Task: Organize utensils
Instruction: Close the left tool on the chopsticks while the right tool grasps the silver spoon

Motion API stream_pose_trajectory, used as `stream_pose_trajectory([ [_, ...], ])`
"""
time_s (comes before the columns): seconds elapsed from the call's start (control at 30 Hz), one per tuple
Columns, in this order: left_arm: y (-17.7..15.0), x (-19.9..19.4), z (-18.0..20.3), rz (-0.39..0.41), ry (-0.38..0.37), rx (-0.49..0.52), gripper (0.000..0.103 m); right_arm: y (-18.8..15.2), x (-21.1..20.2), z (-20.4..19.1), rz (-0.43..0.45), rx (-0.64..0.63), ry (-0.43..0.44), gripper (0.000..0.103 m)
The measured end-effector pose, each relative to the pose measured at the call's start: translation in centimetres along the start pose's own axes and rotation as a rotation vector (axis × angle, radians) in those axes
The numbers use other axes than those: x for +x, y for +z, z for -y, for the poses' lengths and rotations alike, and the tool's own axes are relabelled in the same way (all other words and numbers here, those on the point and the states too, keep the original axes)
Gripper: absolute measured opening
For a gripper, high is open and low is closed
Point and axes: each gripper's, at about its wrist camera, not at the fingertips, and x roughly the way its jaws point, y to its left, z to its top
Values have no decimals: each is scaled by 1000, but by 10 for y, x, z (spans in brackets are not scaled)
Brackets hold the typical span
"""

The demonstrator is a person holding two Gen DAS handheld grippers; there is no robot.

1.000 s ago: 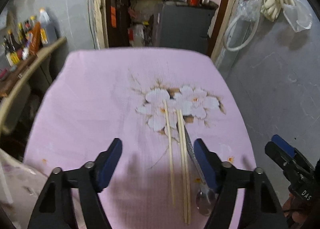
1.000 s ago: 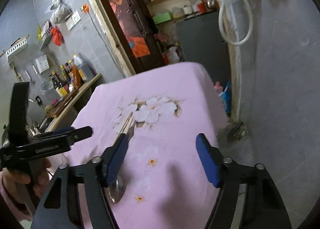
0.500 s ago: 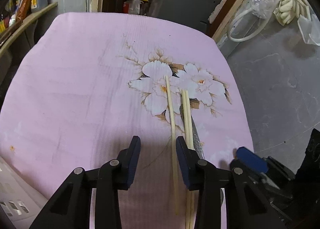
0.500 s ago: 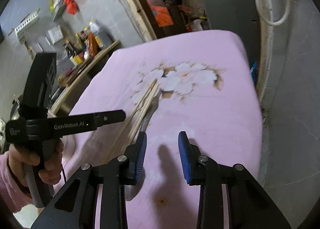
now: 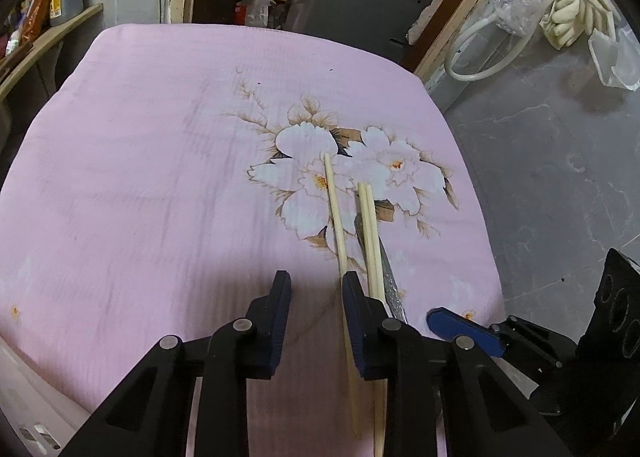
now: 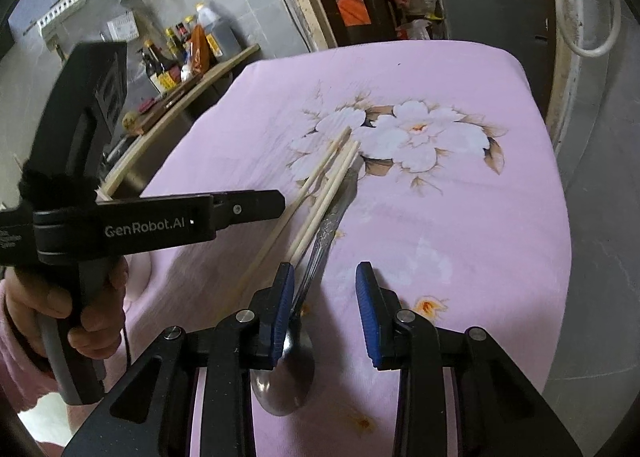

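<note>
**Both grippers low over the chopsticks and spoon**

A pink cloth with a white flower print (image 5: 160,197) covers the table and fills the middle of both views. On it, right of centre in the left wrist view, lie three pale wooden chopsticks (image 5: 370,233): a single one on the left and a pair touching side by side just to its right. A patterned silver metal spoon (image 6: 320,253) lies just beside the pair, its handle running toward the printed flowers and its bowl at the lower centre of the right wrist view.

The left gripper (image 5: 316,321) sits at the bottom centre of its frame. Its jaws have just been closing and now stand a narrow gap apart with only cloth between them; the single chopstick passes under the right finger.

The right gripper (image 6: 326,305) has also just been narrowing, with a gap left between its blue pads (image 6: 366,309). The spoon's neck runs along the inside of the left pad; whether they touch I cannot tell. The other pad is clear of it.

At the left of that view, a hand (image 6: 60,309) in a pink sleeve grips the left tool's handle.
</note>
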Motion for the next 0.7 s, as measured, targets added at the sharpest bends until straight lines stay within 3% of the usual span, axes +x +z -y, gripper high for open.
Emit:
stream_pose_trajectory([
  [0.17,2,2,4,-8,-7,12,25,1,0,-11,-11,-52,-79,26],
  [0.47,2,5,14,-27,31,78,21,-5,-14,-5,-15,-5,-135,23],
  [0.7,-7,13,31,-94,58,163,7,-10,-16,3,-35,81,-123,16],
])
